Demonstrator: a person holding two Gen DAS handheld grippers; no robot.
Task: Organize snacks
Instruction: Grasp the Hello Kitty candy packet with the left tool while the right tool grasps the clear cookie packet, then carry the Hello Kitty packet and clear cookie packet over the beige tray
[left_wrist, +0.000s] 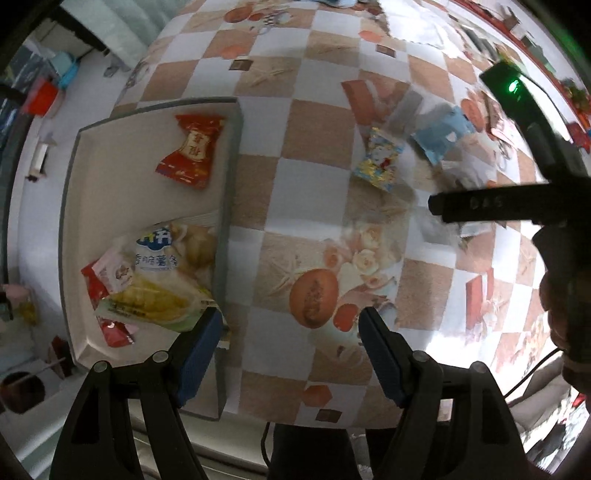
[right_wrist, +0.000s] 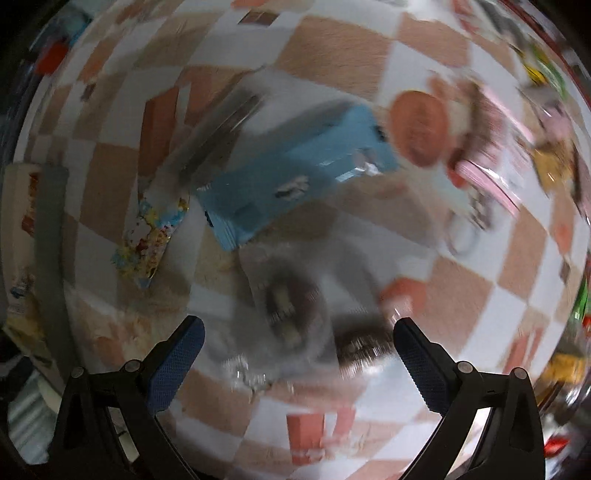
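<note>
A grey-rimmed tray (left_wrist: 231, 206) at the left holds a red packet (left_wrist: 190, 151), a white and yellow chips bag (left_wrist: 159, 273) and another red packet (left_wrist: 110, 328). My left gripper (left_wrist: 291, 325) hangs open over the checked tablecloth beside the tray's rim, with nothing between its fingers. On the cloth lie a blue and gold packet (left_wrist: 380, 160) and a light blue packet (left_wrist: 439, 138). In the blurred right wrist view my right gripper (right_wrist: 299, 332) is open above a clear packet of dark biscuits (right_wrist: 291, 314), with the light blue packet (right_wrist: 303, 173) beyond and the blue and gold packet (right_wrist: 147, 240) to its left.
A person's hand (left_wrist: 561, 295) holds the right gripper's black body at the right of the left wrist view. A pink packet (right_wrist: 484, 177) and several more snacks lie at the table's right. The tray's rim (right_wrist: 51, 221) shows at the left edge.
</note>
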